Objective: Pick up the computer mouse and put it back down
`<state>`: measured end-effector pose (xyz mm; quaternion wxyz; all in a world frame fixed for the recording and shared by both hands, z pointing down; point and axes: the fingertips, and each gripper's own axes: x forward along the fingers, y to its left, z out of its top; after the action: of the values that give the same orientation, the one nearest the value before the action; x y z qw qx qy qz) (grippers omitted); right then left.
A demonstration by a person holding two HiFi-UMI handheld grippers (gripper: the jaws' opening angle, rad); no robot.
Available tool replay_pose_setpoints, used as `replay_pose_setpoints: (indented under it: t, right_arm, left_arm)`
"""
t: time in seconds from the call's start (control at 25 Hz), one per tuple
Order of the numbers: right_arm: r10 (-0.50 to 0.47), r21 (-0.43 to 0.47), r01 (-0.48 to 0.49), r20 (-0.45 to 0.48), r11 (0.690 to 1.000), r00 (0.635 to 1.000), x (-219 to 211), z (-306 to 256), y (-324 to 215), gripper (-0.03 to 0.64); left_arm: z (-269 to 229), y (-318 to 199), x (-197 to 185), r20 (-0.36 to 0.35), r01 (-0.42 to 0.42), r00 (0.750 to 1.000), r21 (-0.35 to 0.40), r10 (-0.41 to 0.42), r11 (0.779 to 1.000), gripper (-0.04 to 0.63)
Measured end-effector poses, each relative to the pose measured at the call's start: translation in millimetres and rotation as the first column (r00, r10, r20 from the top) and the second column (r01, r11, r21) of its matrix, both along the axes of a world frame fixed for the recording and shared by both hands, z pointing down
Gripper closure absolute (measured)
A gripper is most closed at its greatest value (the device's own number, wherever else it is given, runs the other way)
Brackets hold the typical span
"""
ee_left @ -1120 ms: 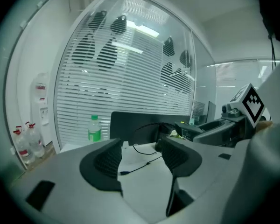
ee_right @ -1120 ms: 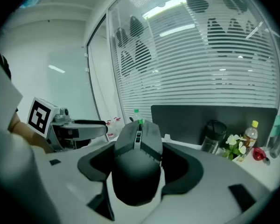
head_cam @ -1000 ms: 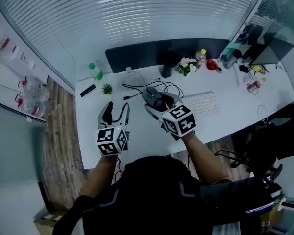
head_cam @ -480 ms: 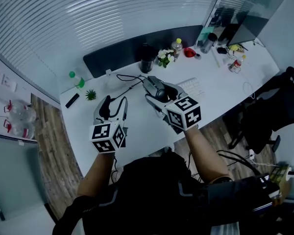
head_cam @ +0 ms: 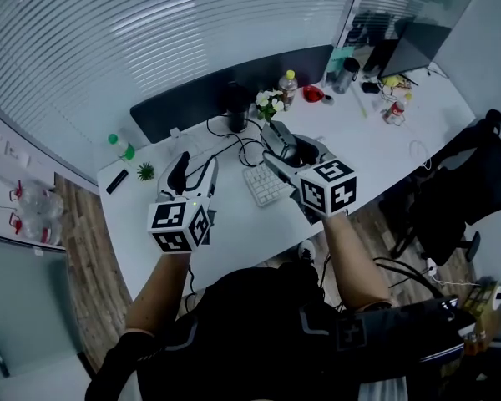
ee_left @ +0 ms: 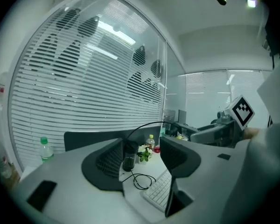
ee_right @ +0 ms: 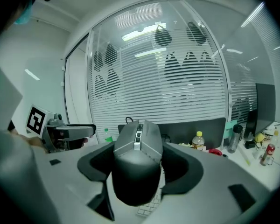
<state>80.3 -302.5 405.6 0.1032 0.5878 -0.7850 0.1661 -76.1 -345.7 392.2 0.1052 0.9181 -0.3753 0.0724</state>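
Now that the right gripper (head_cam: 285, 145) has risen, its fingers (ee_right: 189, 167) clamped on the grey angular computer mouse (ee_right: 136, 157), the mouse hangs clear above the white desk (head_cam: 234, 220). The pick-up looks complete, and only the set-down remains. The empty left gripper (head_cam: 190, 172) is closing its fingers (ee_left: 109, 164).

Right hand-held gripper (head_cam: 288, 144) raised mouse (head_cam: 281, 140) above keyboard (head_cam: 263, 186); left hand-held gripper (head_cam: 194, 174) risen, jaws closing.

A white keyboard (head_cam: 264, 185), black cup (head_cam: 236, 111) and flowers (head_cam: 269, 103) sit on the desk (head_cam: 376, 153).

Cool, even office light; strong fisheye bending and dark corners.
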Motion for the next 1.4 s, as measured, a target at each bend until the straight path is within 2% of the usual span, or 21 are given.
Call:
replay_pose_setpoints:
  t: [0.12,0.28,0.48,0.64,0.96,1.16,1.4]
  right_arm:
    - [-0.002,-0.003,0.002,0.007,1.000,1.000,29.9,-2.1,3.2,0.324]
    - [-0.037,0.013,0.037,0.004,0.999,0.999,68.6,-7.5,8.6,0.324]
    - [-0.085,0.059,0.086,-0.016,0.995,0.996,119.5,-18.3,15.6,0.324]
    - [-0.127,0.055,0.126,0.000,0.990,0.992,160.3,-17.5,21.4,0.324]
    - [-0.184,0.055,0.184,-0.006,0.981,0.983,239.4,-18.5,20.5,0.324]
    - [-0.182,0.051,0.181,0.008,0.982,0.983,270.5,-23.2,17.9,0.324]
    - [-0.123,0.050,0.121,0.026,0.991,0.992,301.1,-26.7,16.0,0.324]
  left_arm:
    - [-3.9,-4.3,26.4,0.009,0.007,1.000,0.004,-0.007,1.000,0.334]
    - [-8.8,-11.2,59.3,0.010,0.062,0.998,0.008,-0.062,0.998,0.334]
    - [-9.4,-2.2,111.9,0.011,0.085,0.996,0.004,-0.085,0.996,0.334]
    - [-7.8,6.8,155.9,-0.013,0.109,0.994,-0.003,-0.109,0.994,0.334]
    - [-8.1,24.1,230.1,0.004,0.178,0.984,-0.012,-0.177,0.984,0.334]
    - [-9.5,31.0,257.7,0.029,0.165,0.986,-0.017,-0.165,0.986,0.334]
    - [-6.3,32.6,285.6,0.056,0.099,0.994,-0.017,-0.098,0.995,0.334]
